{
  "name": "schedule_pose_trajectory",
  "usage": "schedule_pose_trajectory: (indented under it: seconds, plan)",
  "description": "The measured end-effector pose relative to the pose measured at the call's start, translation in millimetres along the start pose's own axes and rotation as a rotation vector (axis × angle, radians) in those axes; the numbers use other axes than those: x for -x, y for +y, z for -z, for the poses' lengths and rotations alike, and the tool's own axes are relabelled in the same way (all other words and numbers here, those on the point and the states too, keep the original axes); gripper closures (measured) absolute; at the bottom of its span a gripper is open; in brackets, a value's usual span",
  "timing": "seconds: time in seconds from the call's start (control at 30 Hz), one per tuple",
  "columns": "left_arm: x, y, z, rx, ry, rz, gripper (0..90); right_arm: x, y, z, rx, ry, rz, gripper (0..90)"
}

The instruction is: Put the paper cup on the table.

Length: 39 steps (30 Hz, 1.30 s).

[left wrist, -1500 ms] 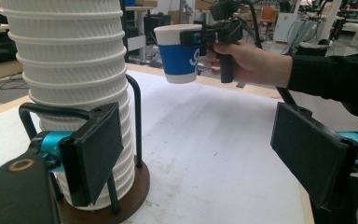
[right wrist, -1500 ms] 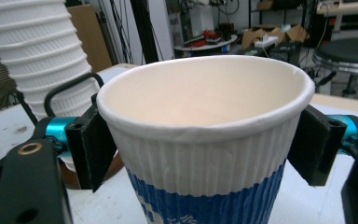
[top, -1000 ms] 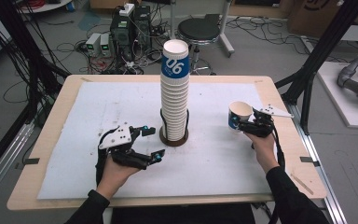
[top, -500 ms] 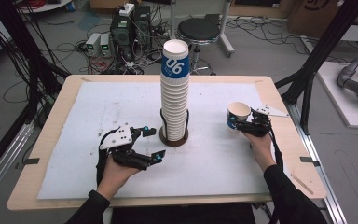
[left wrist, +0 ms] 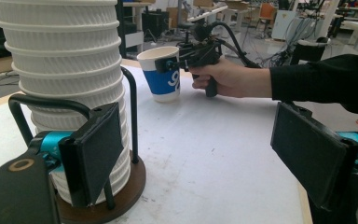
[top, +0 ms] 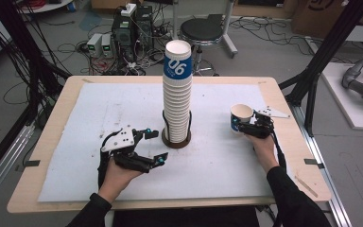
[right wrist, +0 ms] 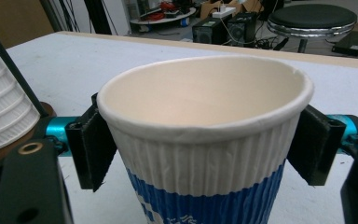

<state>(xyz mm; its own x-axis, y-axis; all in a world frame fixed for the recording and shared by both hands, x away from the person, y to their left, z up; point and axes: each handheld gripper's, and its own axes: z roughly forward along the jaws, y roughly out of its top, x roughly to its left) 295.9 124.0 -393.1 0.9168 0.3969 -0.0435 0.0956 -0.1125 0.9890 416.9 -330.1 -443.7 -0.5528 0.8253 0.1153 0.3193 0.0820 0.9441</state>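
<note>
One lone paper cup point(top: 241, 116), white and ribbed with a blue printed band round its lower half, stood apart from the rest near the right side of the desk point(top: 52, 123), and the right gripper point(top: 248, 126) had it between its fingers point(right wrist: 91, 147): in the right gripper view the two flat black pads sat against the fluted wall on either side just under the rolled rim, pinching it upright with its base seemingly on the white sheet point(top: 99, 109) that covered the pale wooden top. The tall stack of nested white ribbed paper cups point(top: 177, 94), its topmost cup carrying the same blue band with white numerals, rose from a round dark-brown wooden base point(top: 176, 139) fitted with thin black wire hoops that hugged the lower cups. The left gripper point(top: 154, 146) lay low on the sheet just beside that base, its fingers point(left wrist: 95, 154) spread with nothing between them; in the left gripper view one pad stood close in front of the stack's foot, whether touching I could not tell. Judging from how things lay, a single cup had been parted from the column, or was about to join it, and the bulk of the work looked still ahead, with the stack tall and only this one cup out. The cups looked light, thin-walled and easily crushed, their corrugation giving the rubbery pads some bite.
</note>
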Motion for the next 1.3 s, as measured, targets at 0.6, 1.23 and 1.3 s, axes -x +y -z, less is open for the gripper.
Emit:
schedule_pose_trajectory:
  seconds: [0.6,1.23,1.3]
  plan:
    - [-1.2,0.1,-4.1,-0.005,-0.013,-0.001,16.6,-1.2,1.6,3.7,-0.041,-0.025,0.009,18.3]
    - [-1.9,0.5,-6.4,-0.006,-0.019,-0.001,16.6,-6.7,1.6,5.0,-0.113,-0.040,0.038,13.5]
    - [-1.9,0.6,-6.6,-0.008,-0.019,-0.004,16.6,-7.2,2.1,5.2,-0.111,-0.047,0.045,13.4]
